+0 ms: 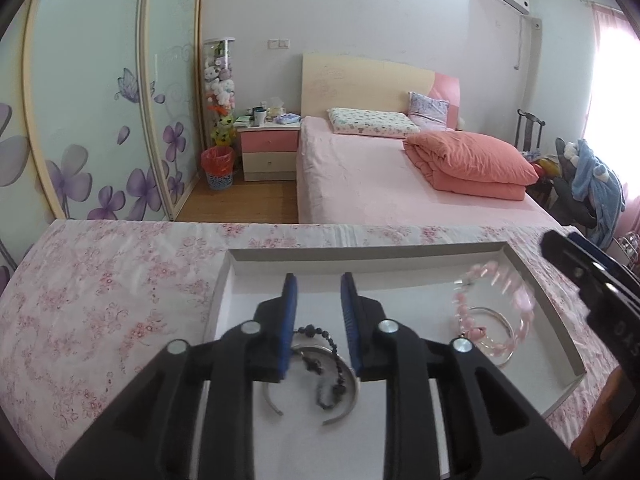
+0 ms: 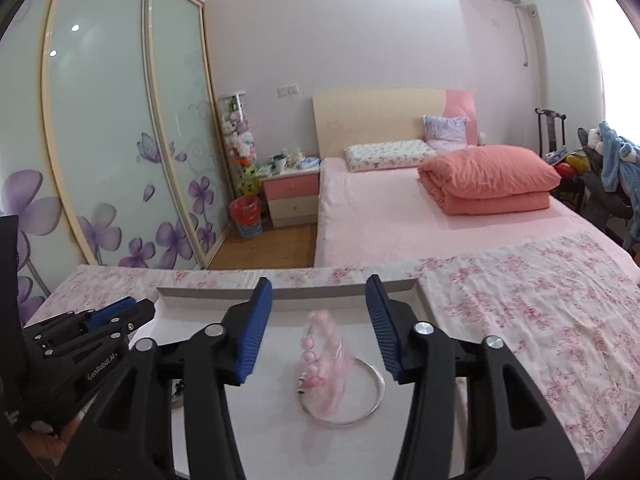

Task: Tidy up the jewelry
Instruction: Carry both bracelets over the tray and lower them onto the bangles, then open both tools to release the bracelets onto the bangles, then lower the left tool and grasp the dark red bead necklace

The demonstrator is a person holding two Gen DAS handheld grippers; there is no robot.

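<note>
**Two grippers over the jewelry tray**

Both of my tools hang spread and empty above the white tray (image 1: 562, 316). Under the left gripper (image 1: 318, 316) lie a silver cuff (image 1: 352, 400) and black bead strand (image 1: 340, 364). Beneath the right gripper (image 2: 316, 328), a pink bead bracelet (image 2: 320, 360) (blurred, possibly mid-air) overlaps a silver bangle (image 2: 374, 400).
</note>
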